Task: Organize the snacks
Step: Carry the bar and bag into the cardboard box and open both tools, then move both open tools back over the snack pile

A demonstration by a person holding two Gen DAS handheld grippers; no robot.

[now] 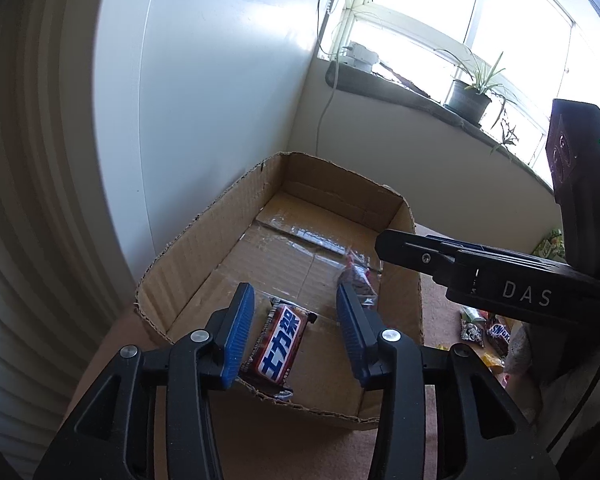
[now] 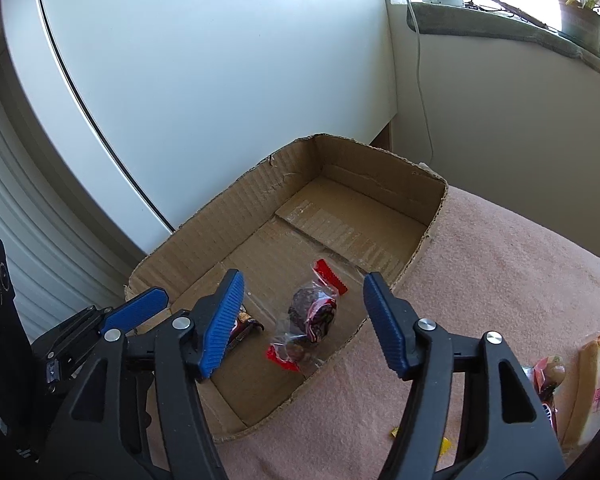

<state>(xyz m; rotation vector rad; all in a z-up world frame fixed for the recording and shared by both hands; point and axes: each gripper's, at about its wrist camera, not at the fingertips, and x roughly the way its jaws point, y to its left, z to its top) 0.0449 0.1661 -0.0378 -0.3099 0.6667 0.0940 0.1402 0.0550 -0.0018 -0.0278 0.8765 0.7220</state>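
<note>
Pink blanket point(image 2: 500, 264) by white wall, cardboard box point(image 2: 204, 220) holding snacks, both hand-held grippers point(image 1: 296, 332) point(image 2: 304, 320) open, empty

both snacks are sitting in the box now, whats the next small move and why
Probably lift both grippers up and back out of the cardboard box. The chocolate bar and the clear-wrapped candy lie on its floor, the jaws stand apart and touch neither, and more snacks wait on the blanket beside the box.
</note>
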